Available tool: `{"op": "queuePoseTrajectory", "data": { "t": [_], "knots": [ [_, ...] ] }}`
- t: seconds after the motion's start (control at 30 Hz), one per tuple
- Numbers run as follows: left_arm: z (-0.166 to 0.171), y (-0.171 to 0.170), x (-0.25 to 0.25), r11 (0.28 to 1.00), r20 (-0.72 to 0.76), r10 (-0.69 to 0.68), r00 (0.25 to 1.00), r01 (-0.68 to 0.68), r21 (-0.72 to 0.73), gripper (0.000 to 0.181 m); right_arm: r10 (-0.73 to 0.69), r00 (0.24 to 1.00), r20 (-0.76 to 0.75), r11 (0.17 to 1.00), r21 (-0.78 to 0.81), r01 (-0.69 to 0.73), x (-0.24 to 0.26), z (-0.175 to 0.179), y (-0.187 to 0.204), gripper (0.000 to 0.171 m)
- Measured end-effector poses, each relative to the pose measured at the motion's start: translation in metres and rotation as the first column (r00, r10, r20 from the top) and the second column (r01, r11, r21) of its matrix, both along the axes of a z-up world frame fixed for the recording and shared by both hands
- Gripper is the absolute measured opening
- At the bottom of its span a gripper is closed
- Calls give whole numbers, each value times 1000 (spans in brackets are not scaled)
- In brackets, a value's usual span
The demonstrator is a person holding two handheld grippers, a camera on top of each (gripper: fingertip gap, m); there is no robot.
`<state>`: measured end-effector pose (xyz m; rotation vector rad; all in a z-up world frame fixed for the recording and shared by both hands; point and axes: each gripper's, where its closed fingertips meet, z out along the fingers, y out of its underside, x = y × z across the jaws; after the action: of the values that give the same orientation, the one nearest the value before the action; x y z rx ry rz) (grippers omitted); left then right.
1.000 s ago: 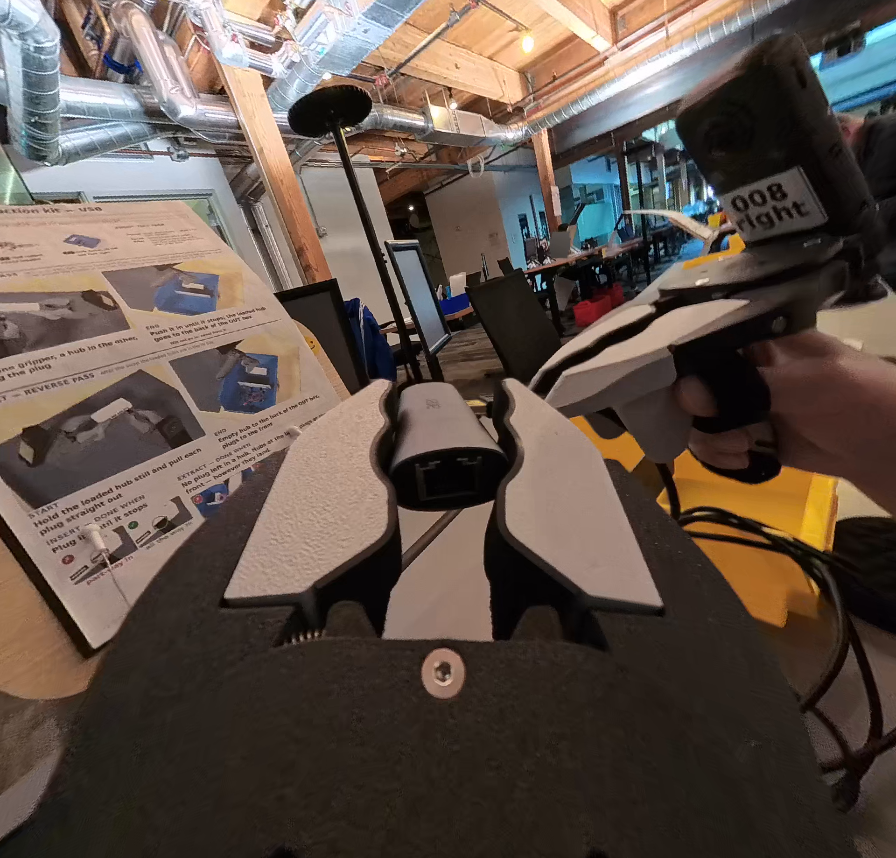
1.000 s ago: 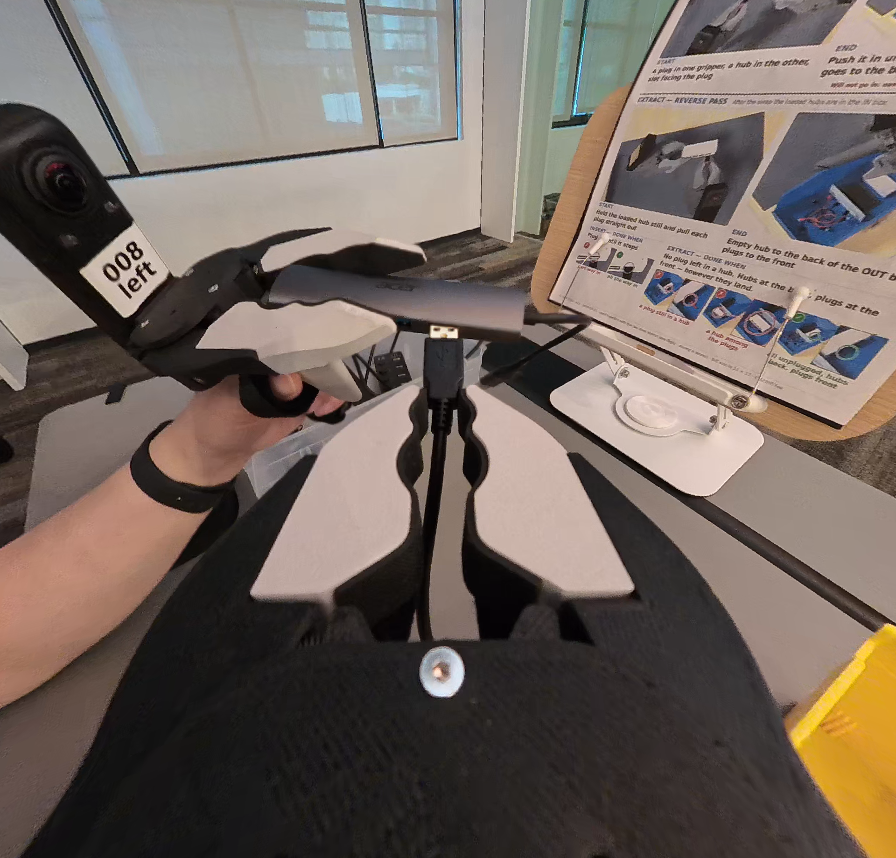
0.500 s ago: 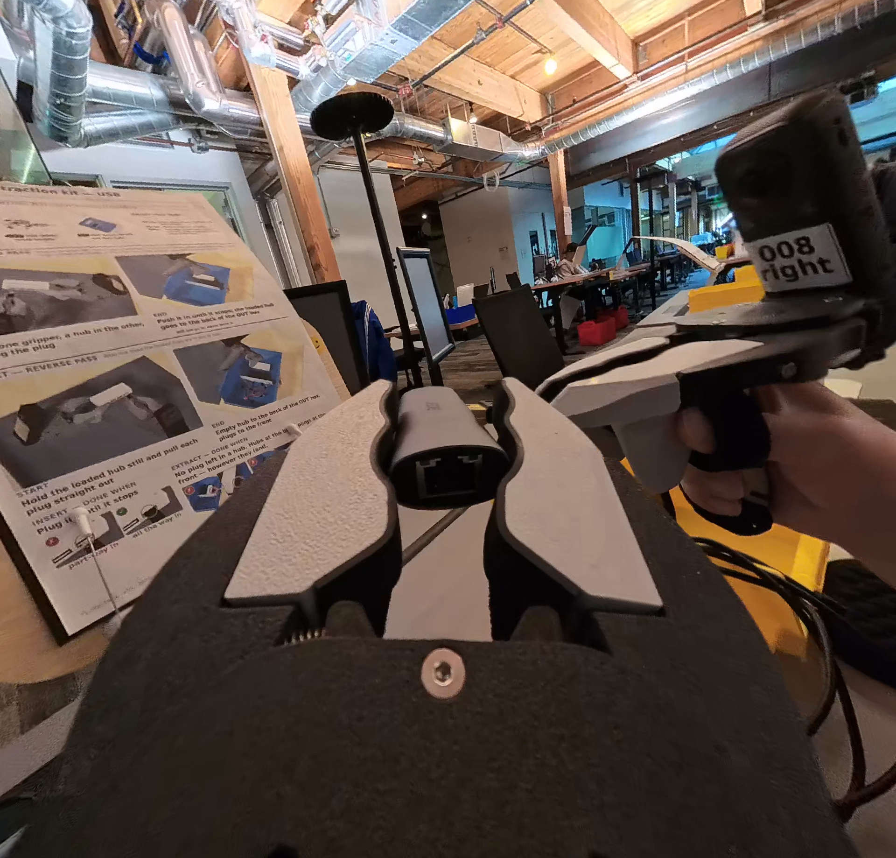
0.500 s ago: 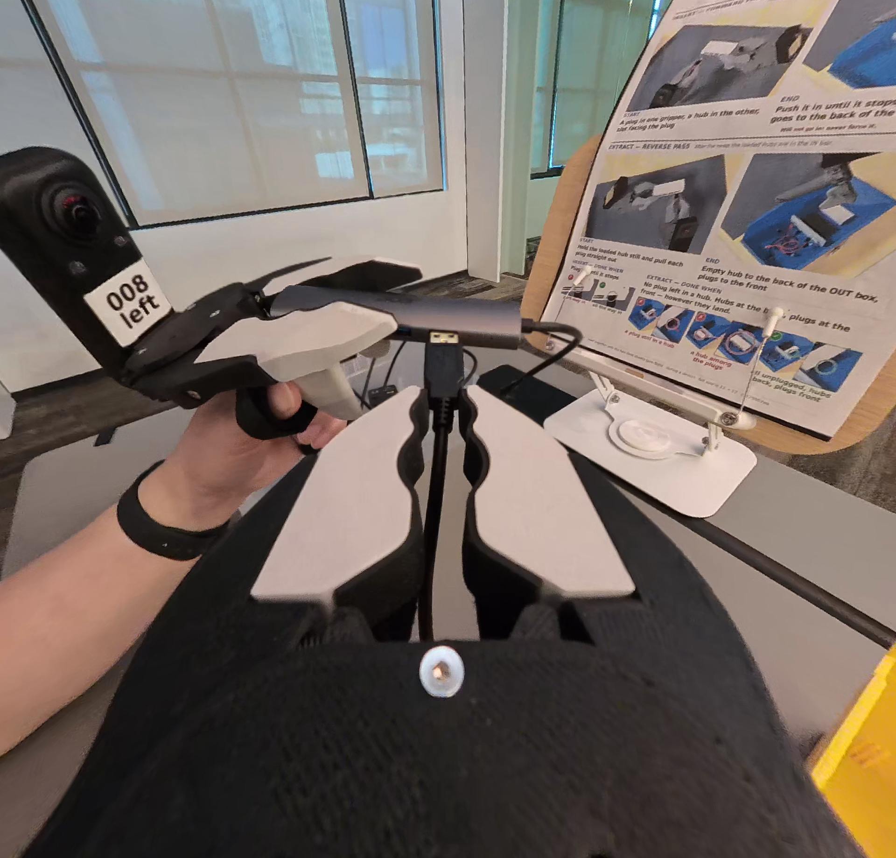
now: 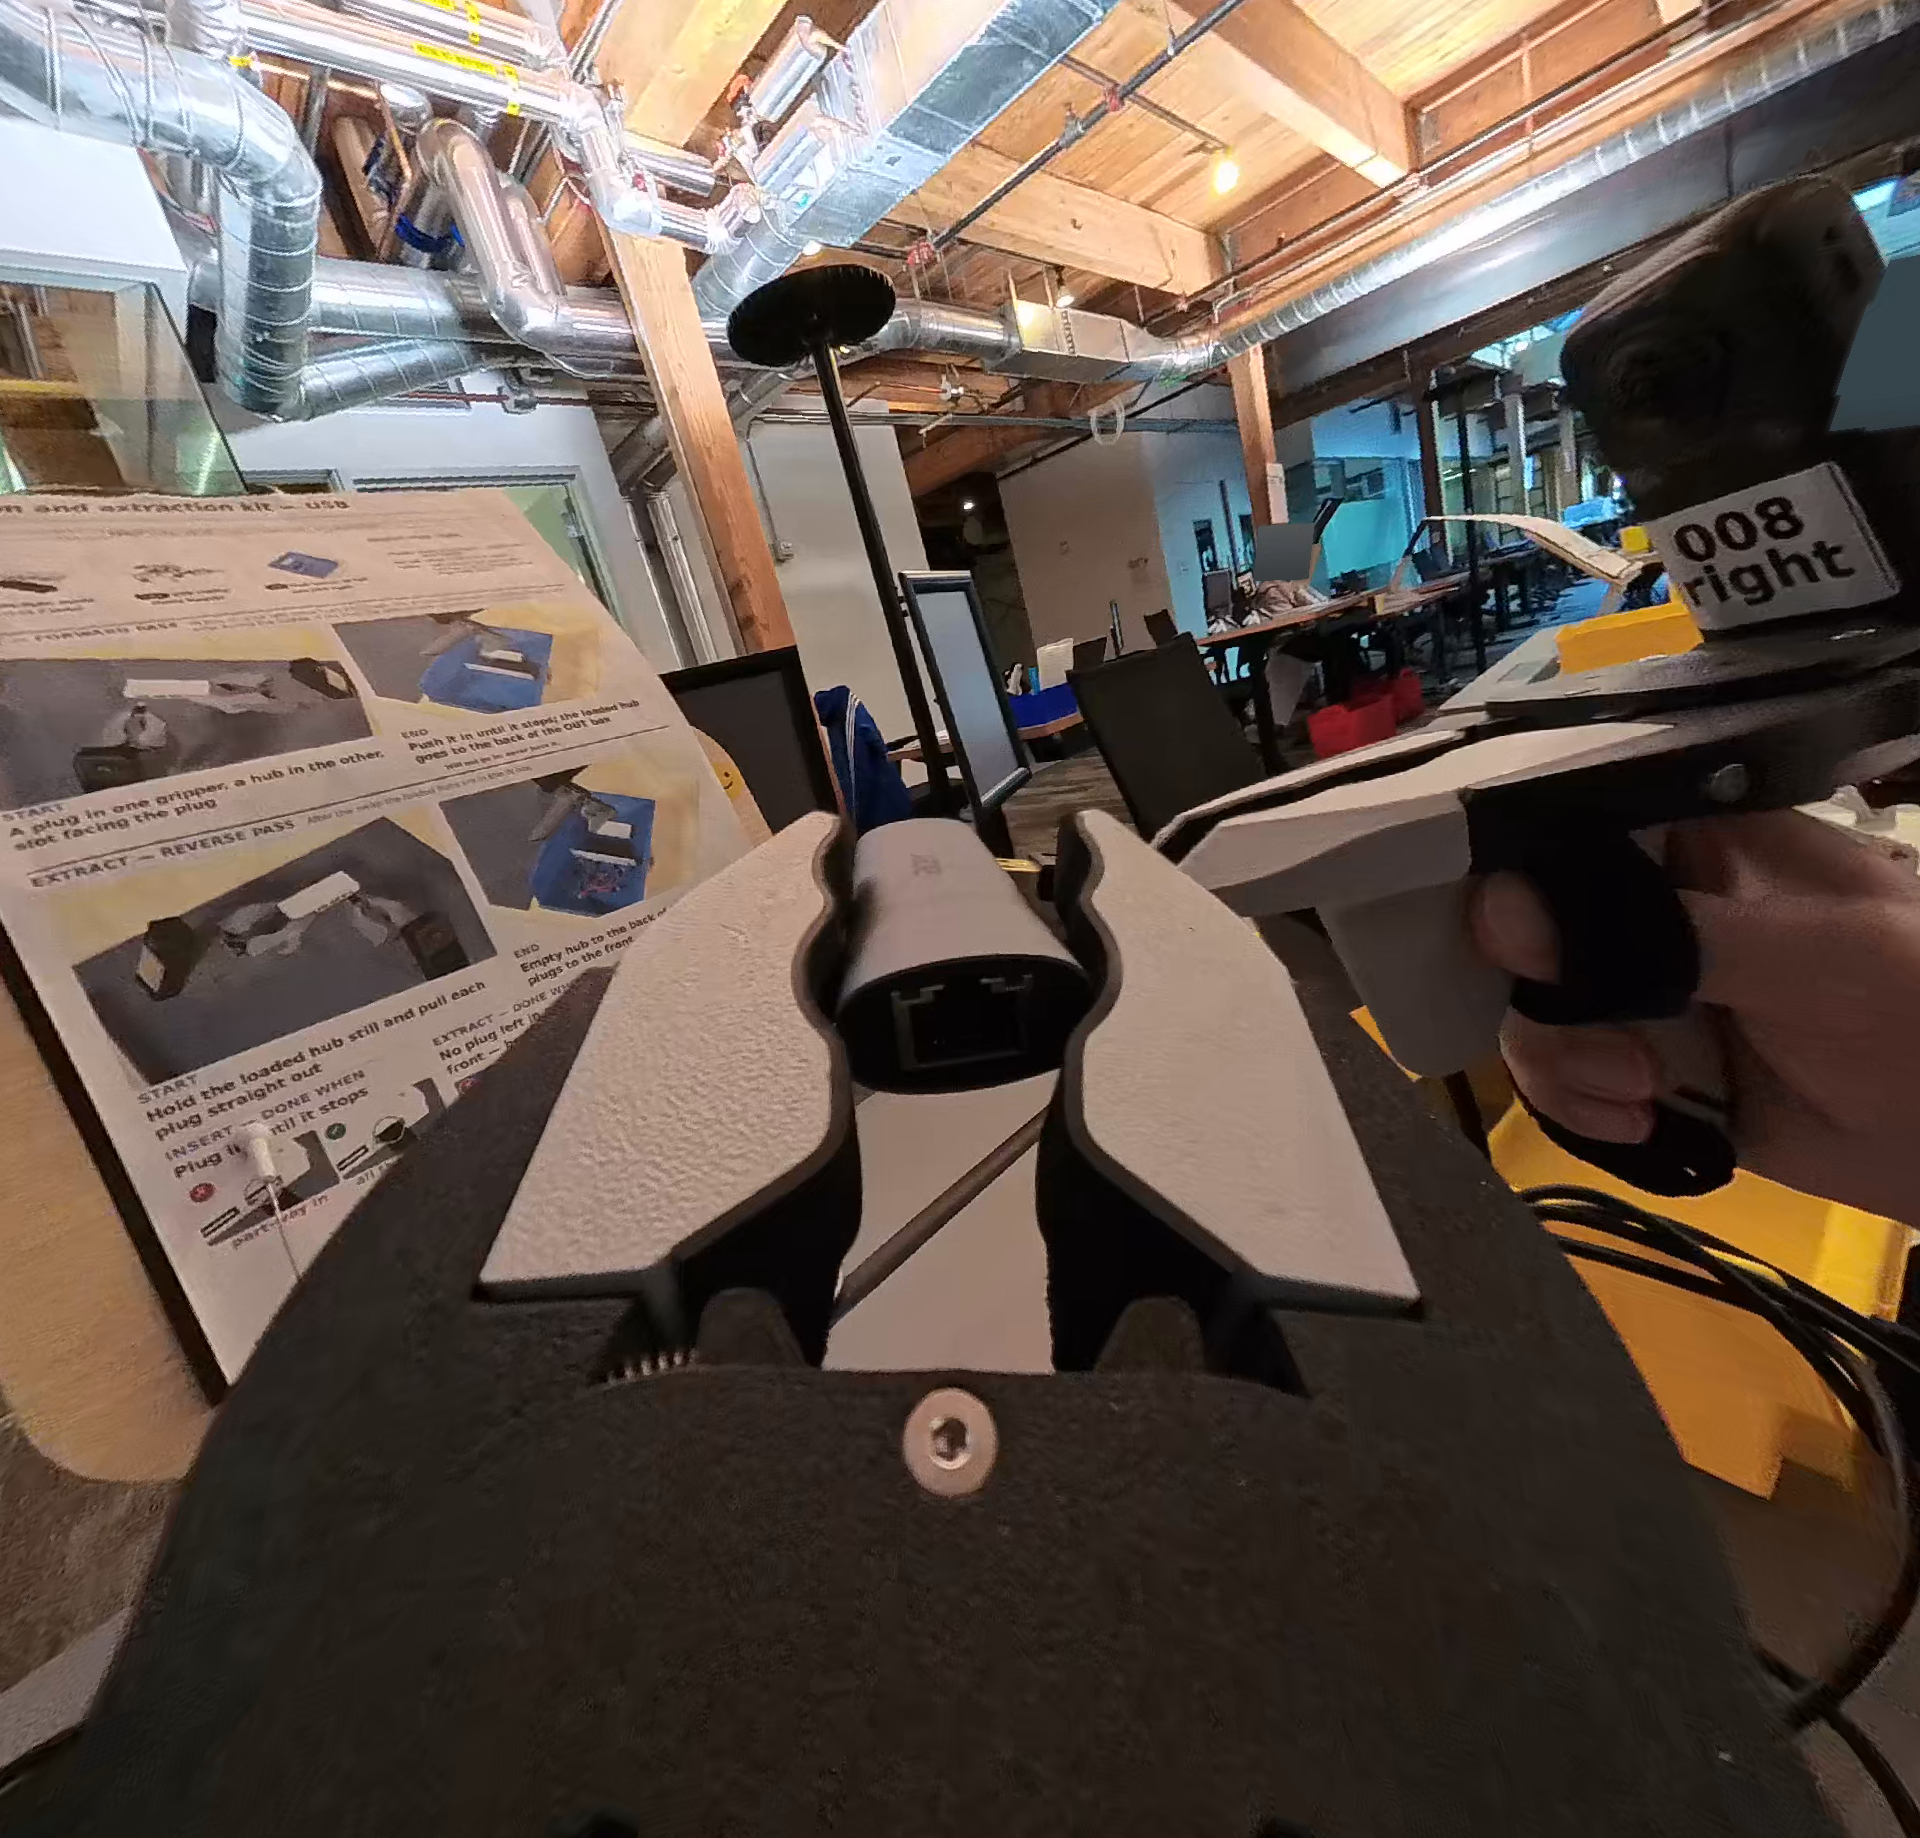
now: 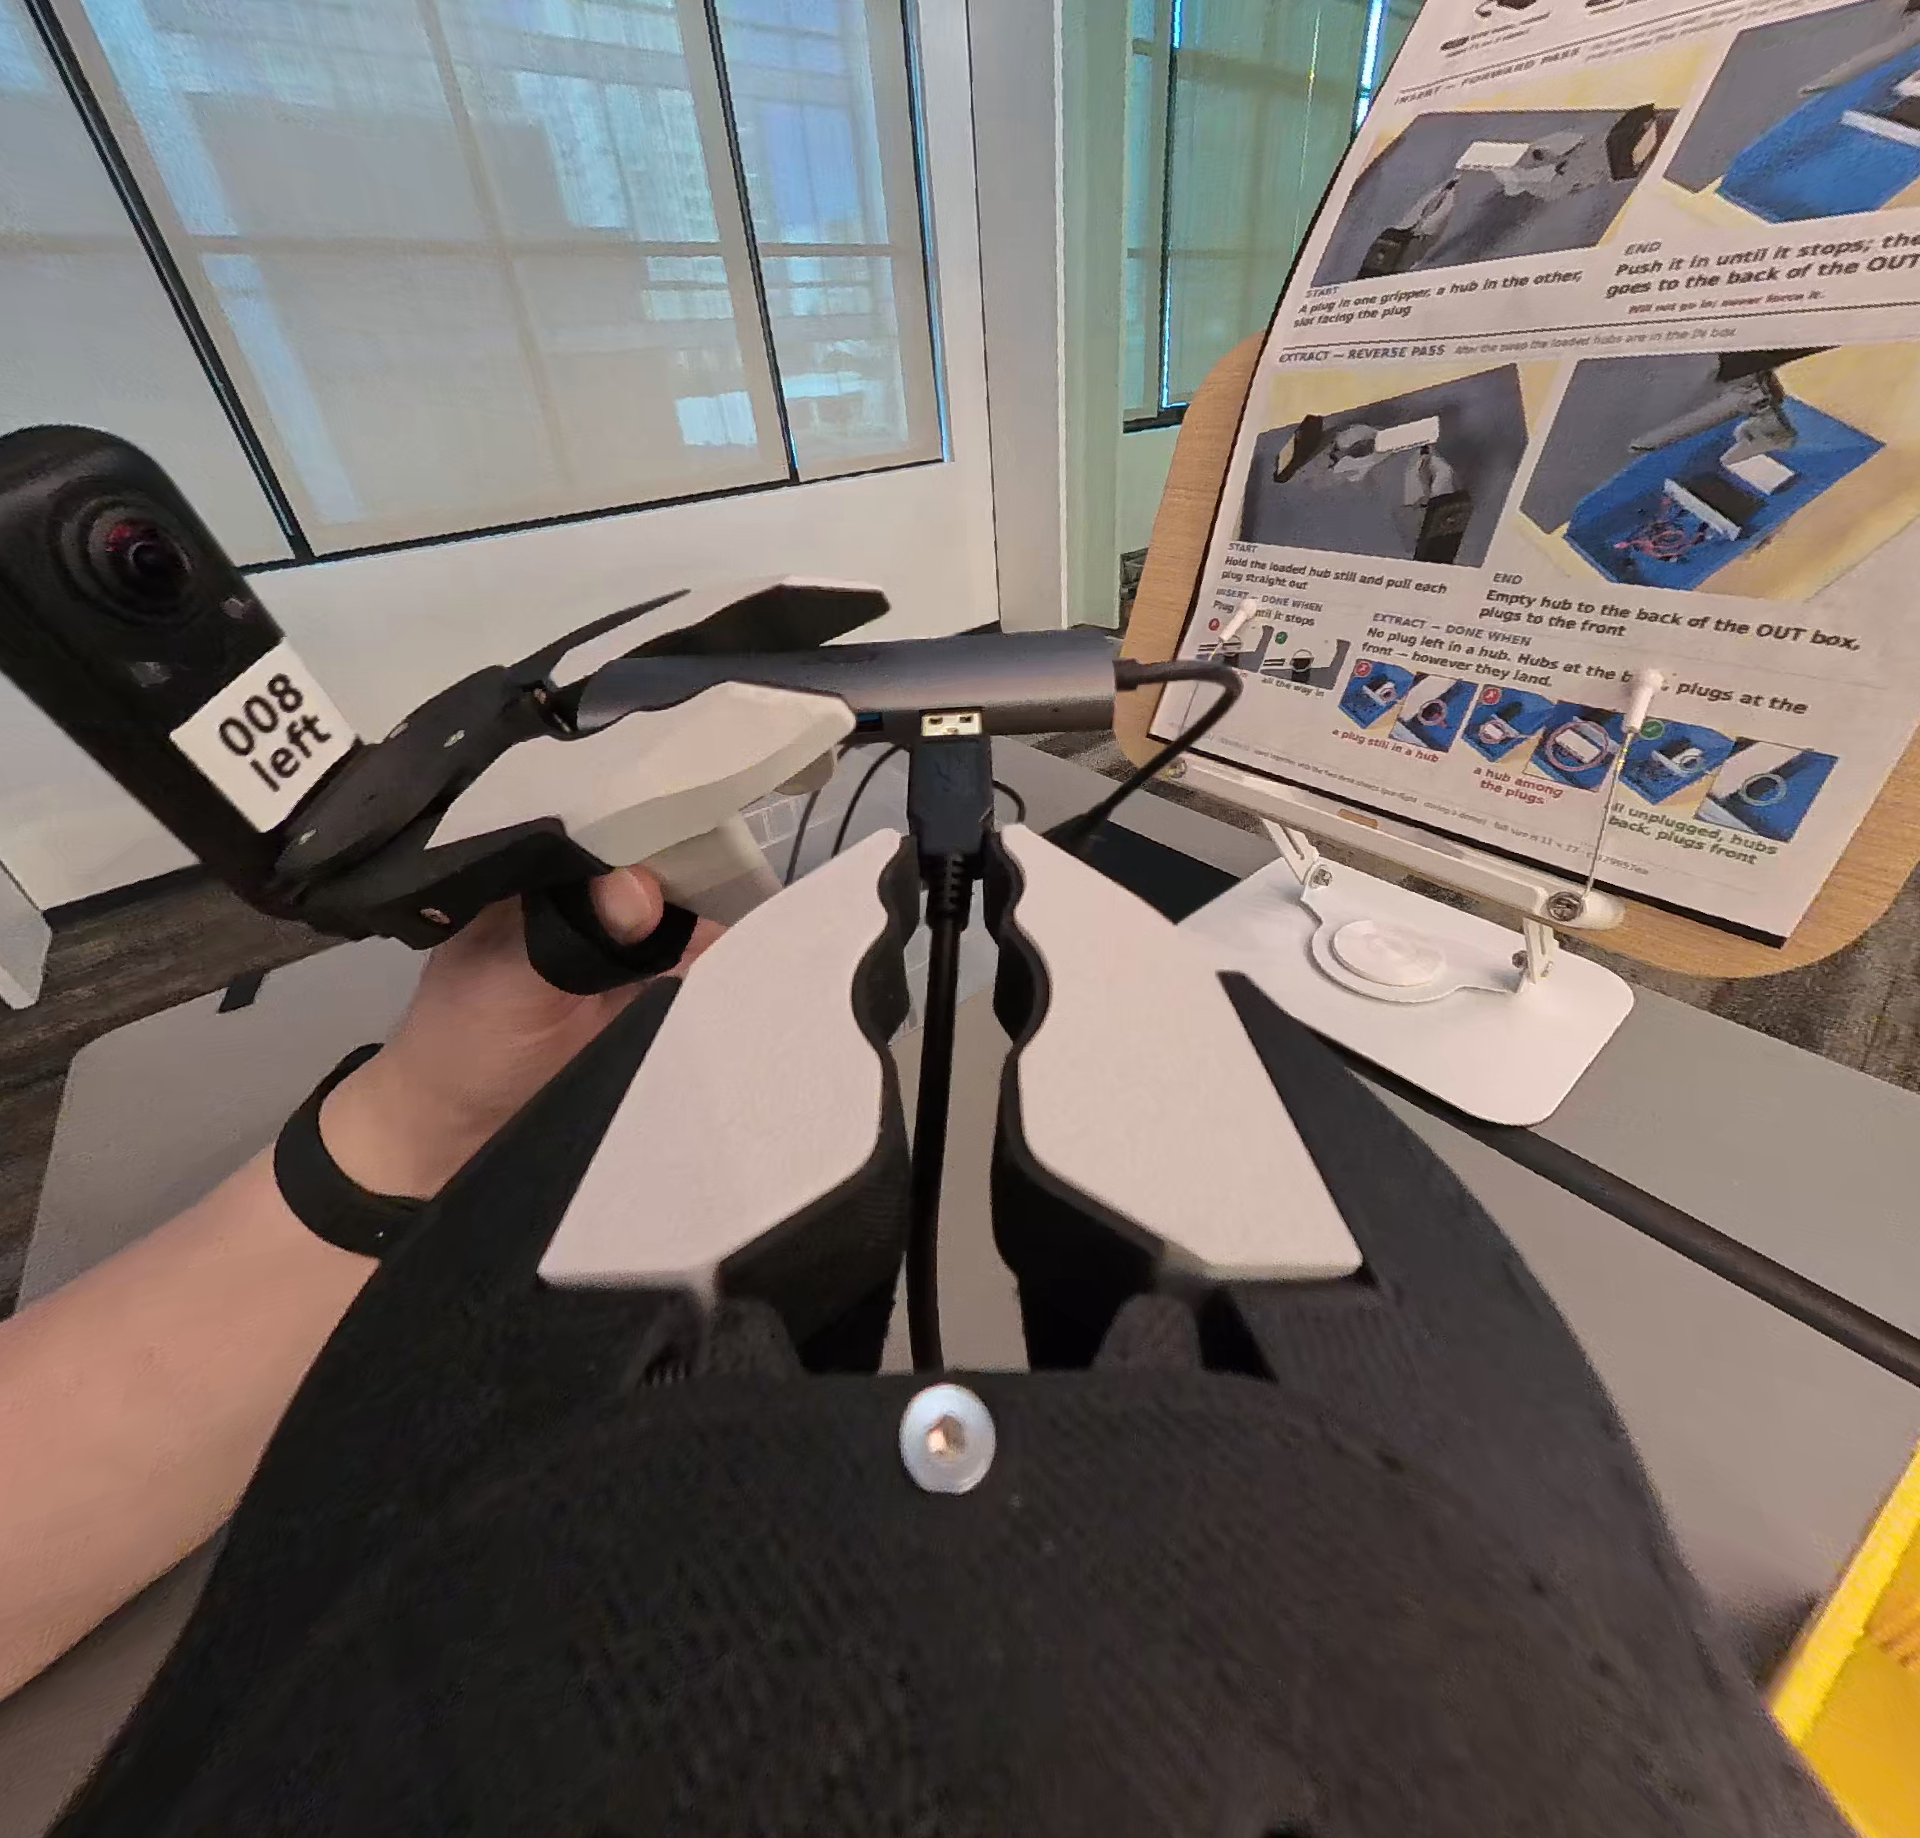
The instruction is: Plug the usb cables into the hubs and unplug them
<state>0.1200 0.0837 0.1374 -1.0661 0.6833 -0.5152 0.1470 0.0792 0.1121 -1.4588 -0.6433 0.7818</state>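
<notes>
While the left gripper (image 5: pixel 956 853) is pinching the grey hub (image 6: pixel 883 682) level in the air, the right gripper (image 6: pixel 951 843) is clamping the black plug (image 6: pixel 948 770), its metal tip meeting the hub's side.

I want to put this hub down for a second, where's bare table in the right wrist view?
Bare grey table lies right of the right gripper, between the white stand base and the yellow bin. Another bare patch sits behind the left hand. It is crowded straight ahead: hub, plug and loose cables.
</notes>
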Motion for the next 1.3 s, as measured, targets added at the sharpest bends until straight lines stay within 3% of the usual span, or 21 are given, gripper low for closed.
{"op": "queuePoseTrajectory", "data": {
  "t": [0.17, 0.37, 0.6, 0.73, 0.97, 1.1, 1.3],
  "knots": [
    [0, -3, -3, 1000, -53, 2, 999, -1, 30, 37, -13, 998, 69, 998, 64, 8, -3, 0, -2, 12],
    [-1, 0, 0, 997, -80, 65, 995, -62, 44, 37, -58, 997, 43, 997, 58, 56, -1, -1, 0, 12],
    [1, -1, -1, 999, -40, 38, 998, -38, 23, 37, -27, 999, 25, 997, 70, 25, -2, 2, -2, 12],
    [0, -6, -2, 997, -16, -74, 997, 74, -19, 37, 66, 997, 46, 996, 61, -69, -1, 6, -6, 12],
    [4, -3, 0, 995, 95, -83, 992, 87, -40, 38, 10, 998, 68, 996, 84, -16, 0, 4, -2, 12],
    [1, -2, 3, 997, 53, -62, 997, 65, -42, 38, -12, 998, 55, 995, 100, 7, 3, 7, -2, 12],
    [1, 0, 4, 995, 107, -67, 992, 75, -69, 38, -28, 999, 40, 996, 91, 24, 4, 6, 0, 12]
  ]
}}
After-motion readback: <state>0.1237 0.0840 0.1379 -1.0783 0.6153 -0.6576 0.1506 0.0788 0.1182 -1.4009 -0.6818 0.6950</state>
